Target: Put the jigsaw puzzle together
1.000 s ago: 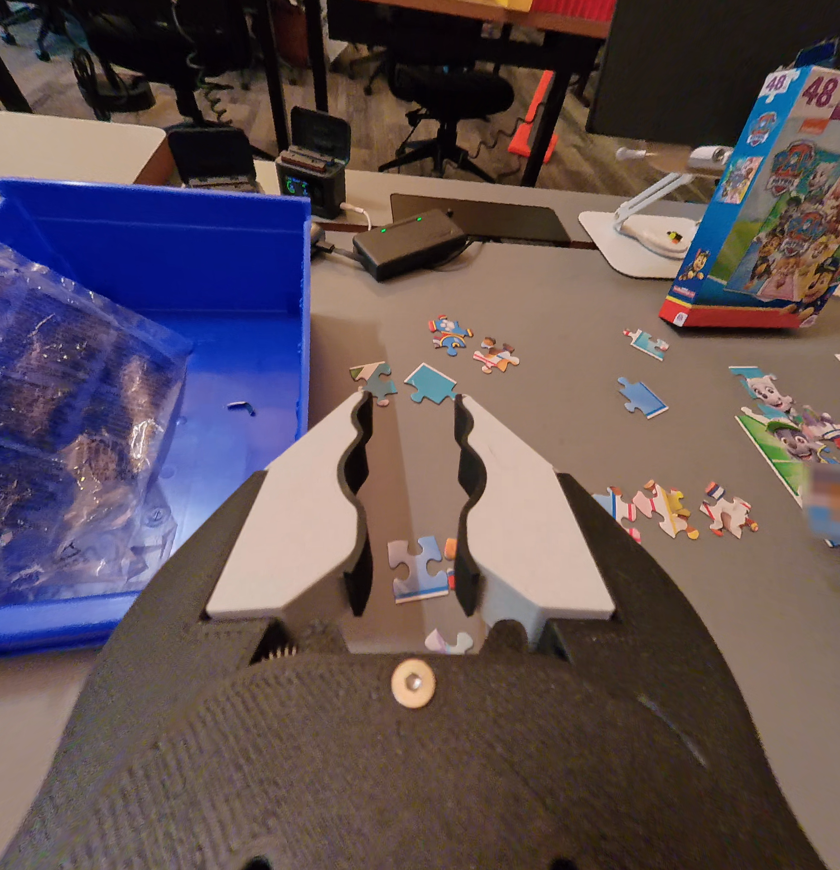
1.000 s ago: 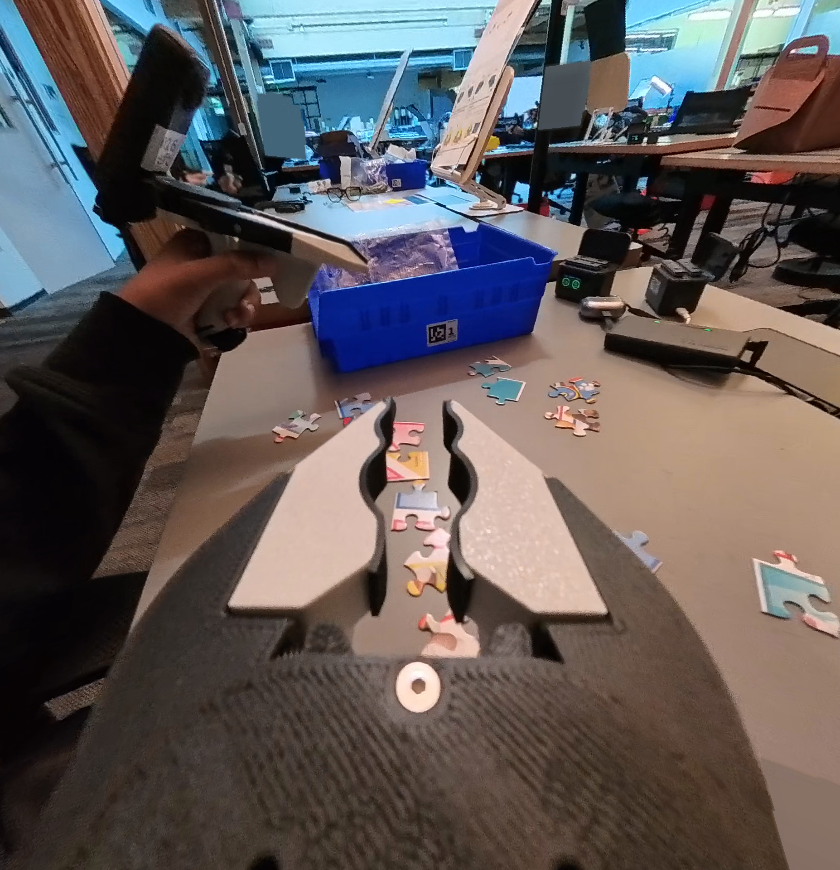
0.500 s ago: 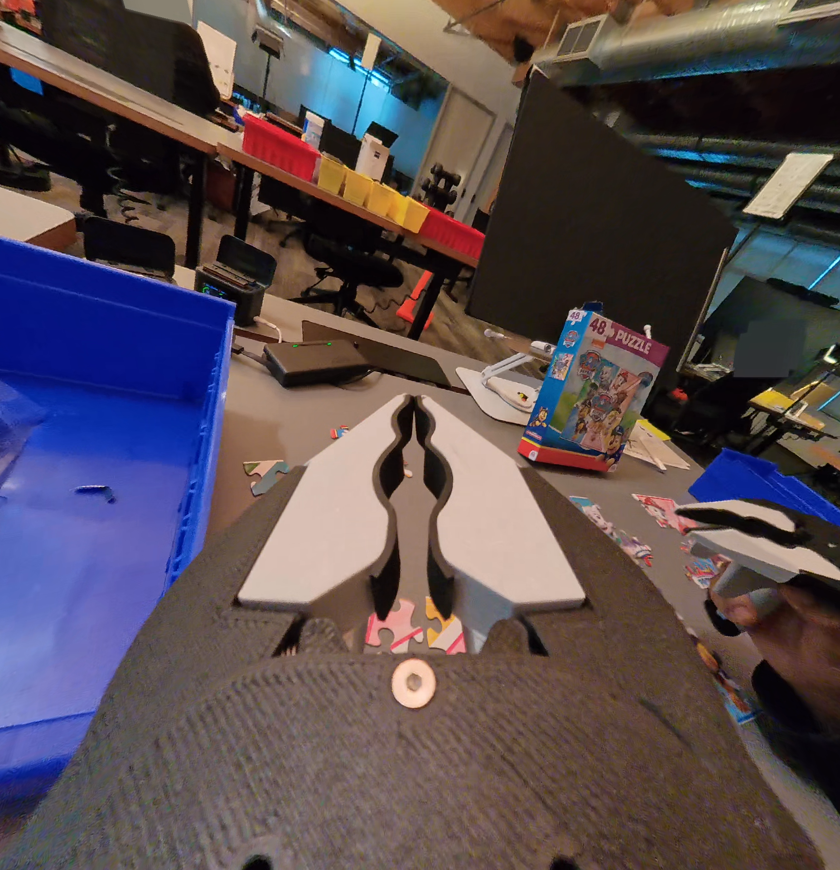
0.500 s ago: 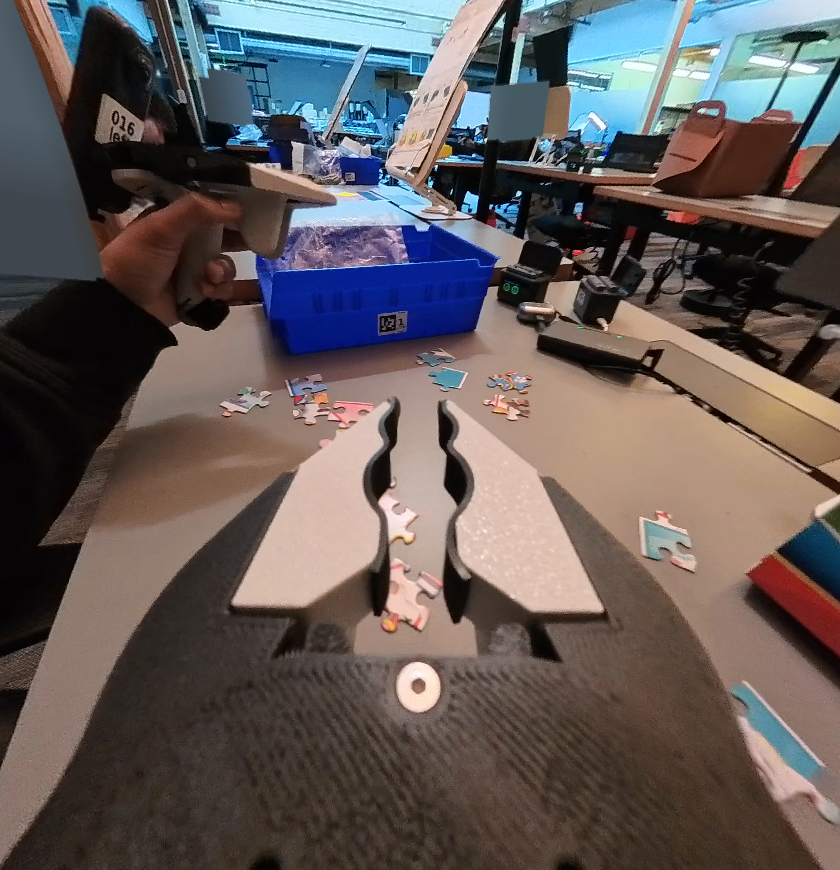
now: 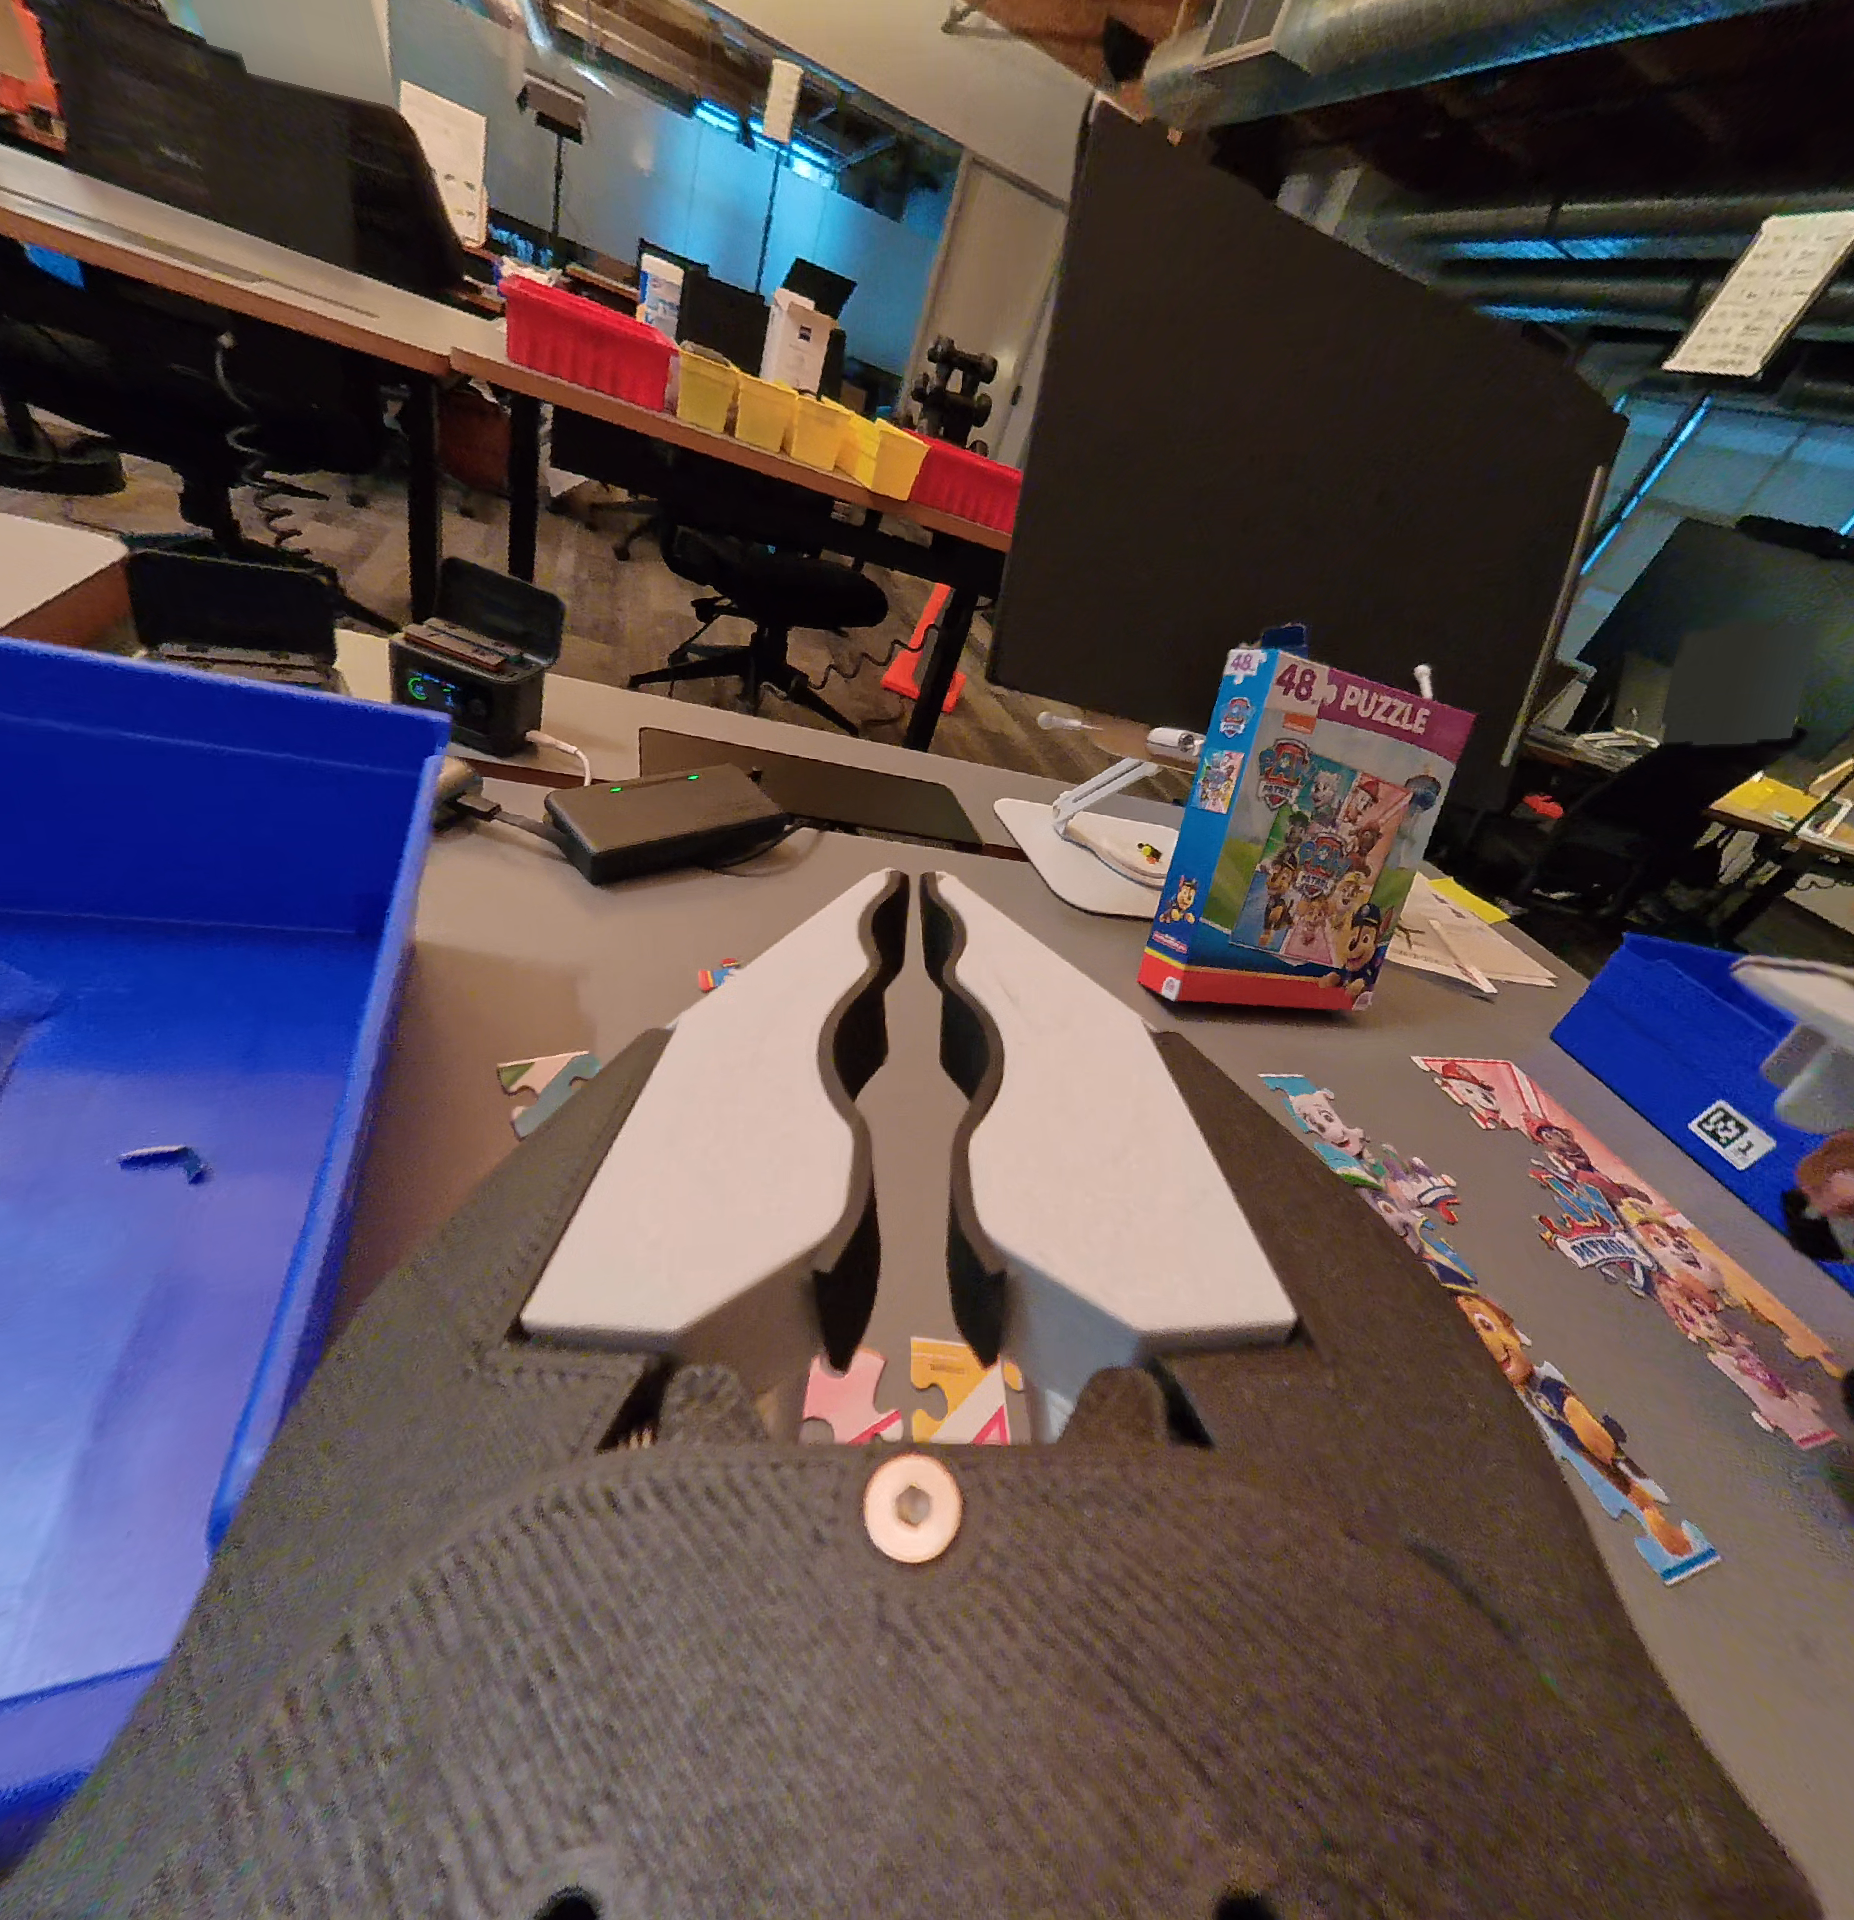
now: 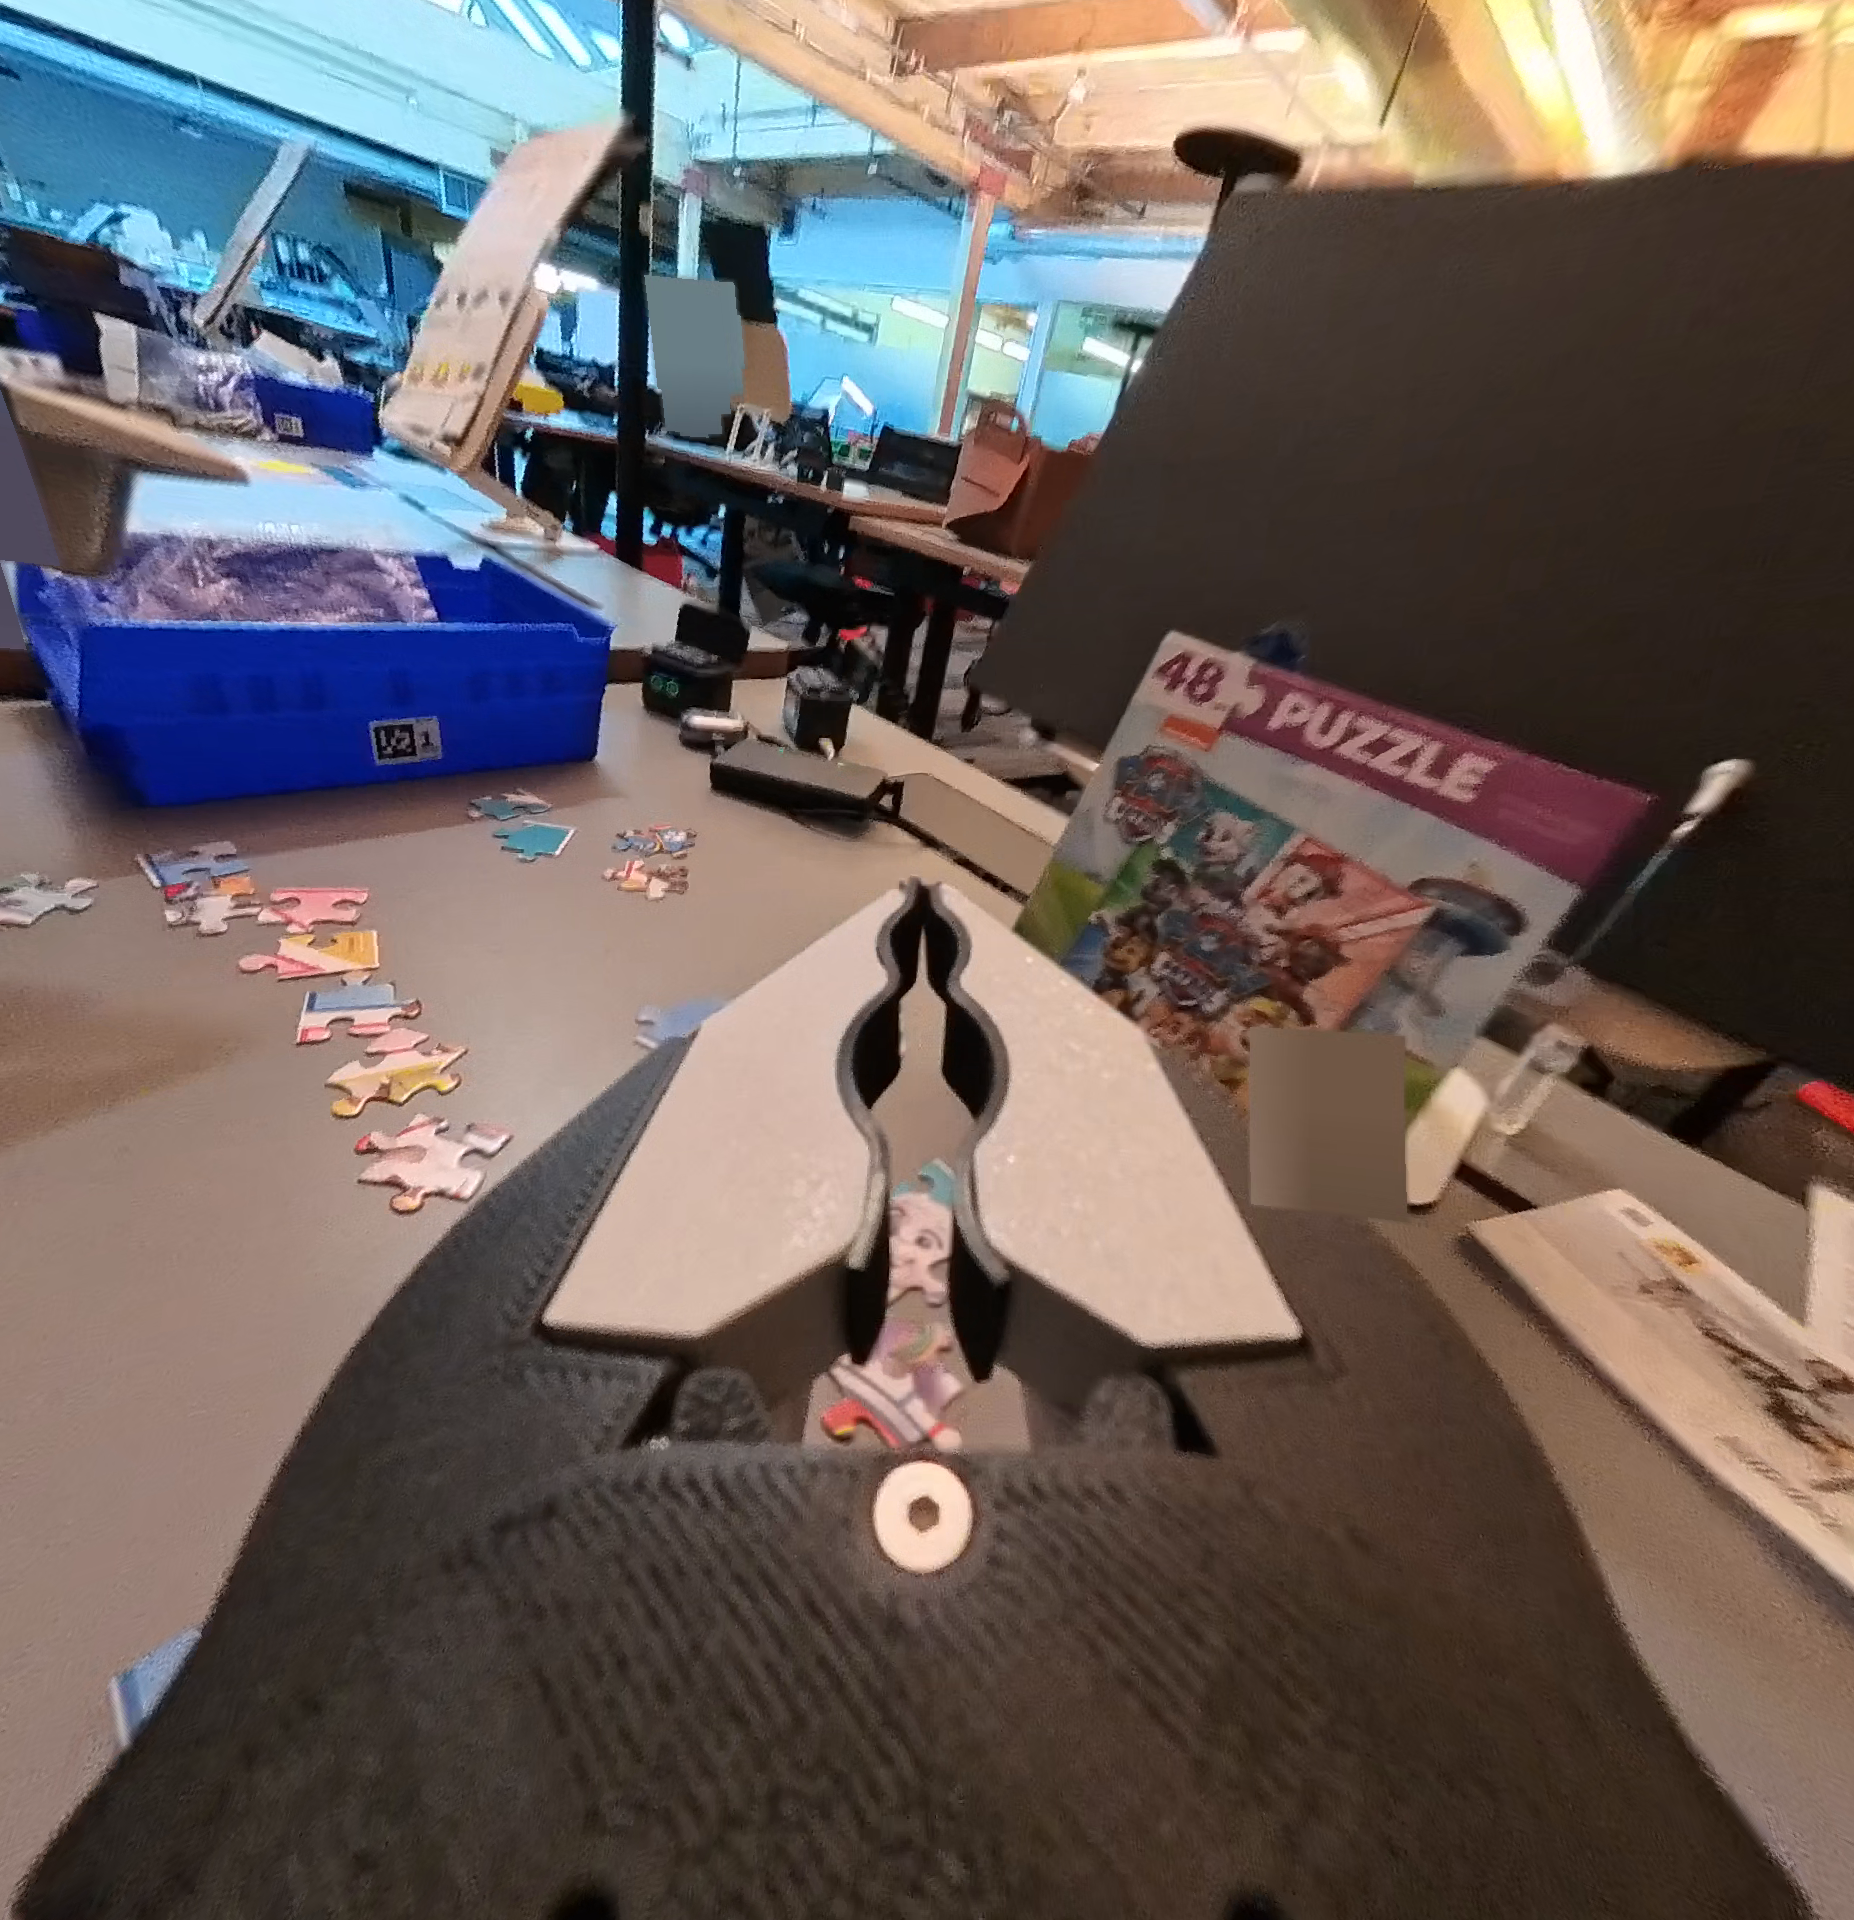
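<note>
My left gripper (image 5: 912, 883) is shut above the grey table (image 5: 549, 935), and no piece shows between its pads. A pink piece (image 5: 845, 1397) and a yellow piece (image 5: 954, 1392) lie on the table under it. My right gripper (image 6: 923, 896) is shut, tips touching, with nothing seen between them. It points at the upright puzzle box (image 6: 1318, 883), which also shows in the left wrist view (image 5: 1307, 831). Joined pieces (image 6: 918, 1236) lie on the table below it. Loose pieces (image 6: 320, 956) lie to its left. The joined part of the puzzle (image 5: 1629, 1226) lies right of my left gripper.
A blue bin (image 5: 175, 831) holding a plastic bag (image 6: 237, 571) stands at the left. A second blue bin (image 5: 1671, 1039) is at the right. A black power brick (image 5: 663, 821), a charger case (image 5: 476, 675), a white lamp base (image 5: 1079, 842) and papers (image 6: 1681, 1351) sit around the table's far side. Some 40 centimeters of space lies between my two pairs of fingers.
Both grippers tilted up from looking down at the table. The left jaws closed first, then the right jaws closed, neither on a piece. The right gripper swung right toward the puzzle box.
</note>
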Demonstrator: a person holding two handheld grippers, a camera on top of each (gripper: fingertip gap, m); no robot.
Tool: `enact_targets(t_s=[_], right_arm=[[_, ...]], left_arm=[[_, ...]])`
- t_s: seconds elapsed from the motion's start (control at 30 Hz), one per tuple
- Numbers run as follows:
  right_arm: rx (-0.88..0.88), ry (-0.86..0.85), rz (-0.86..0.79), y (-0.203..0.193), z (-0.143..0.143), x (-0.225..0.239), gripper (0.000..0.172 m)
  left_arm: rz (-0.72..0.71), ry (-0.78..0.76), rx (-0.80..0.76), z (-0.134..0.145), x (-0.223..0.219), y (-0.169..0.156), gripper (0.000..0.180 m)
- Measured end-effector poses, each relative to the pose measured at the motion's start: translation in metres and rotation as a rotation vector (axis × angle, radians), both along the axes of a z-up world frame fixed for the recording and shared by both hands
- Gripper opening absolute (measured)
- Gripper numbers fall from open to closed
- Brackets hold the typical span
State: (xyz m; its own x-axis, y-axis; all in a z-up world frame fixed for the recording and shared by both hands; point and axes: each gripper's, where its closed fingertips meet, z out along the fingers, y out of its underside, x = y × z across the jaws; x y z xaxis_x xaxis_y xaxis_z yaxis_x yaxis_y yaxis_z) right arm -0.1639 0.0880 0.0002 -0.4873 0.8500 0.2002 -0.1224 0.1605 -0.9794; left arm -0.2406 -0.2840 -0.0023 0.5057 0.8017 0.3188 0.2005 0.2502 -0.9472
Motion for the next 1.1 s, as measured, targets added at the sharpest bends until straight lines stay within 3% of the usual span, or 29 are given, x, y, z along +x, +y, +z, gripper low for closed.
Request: enact_targets(t_s=[0.1,0.17,0.3,0.47,0.6,0.77,1.0,1.1], right_arm=[[-0.027,0.086,-0.039,0.021,0.028,0.019,0.0],[-0.05,0.112,-0.042,0.028,0.036,0.029,0.0],[-0.078,0.089,-0.037,0.037,0.017,0.03,0.0],[-0.08,-0.05,-0.008,0.038,-0.039,0.013,0.0],[-0.101,-0.056,0.049,0.027,-0.036,0.017,0.0],[-0.007,-0.081,-0.017,0.031,-0.054,0.01,0.0],[0.084,-0.008,-0.137,0.046,-0.053,0.004,0.0],[0.062,-0.034,-0.147,0.053,-0.06,-0.002,0.0]], left_arm=[[-0.006,0.003,-0.047,0.002,0.002,0.009,0.0],[0.098,-0.025,-0.142,-0.003,-0.001,-0.004,0.0],[0.305,-0.048,-0.324,-0.005,0.002,-0.043,0.0],[0.215,0.006,-0.179,0.014,0.013,-0.03,0.0],[0.249,0.01,-0.245,0.012,0.012,-0.032,0.0],[0.155,0.045,-0.153,0.014,0.003,-0.012,0.0],[0.177,-0.127,-0.228,-0.021,-0.007,-0.026,0.0],[0.171,-0.137,-0.235,-0.024,-0.005,-0.033,0.0]])
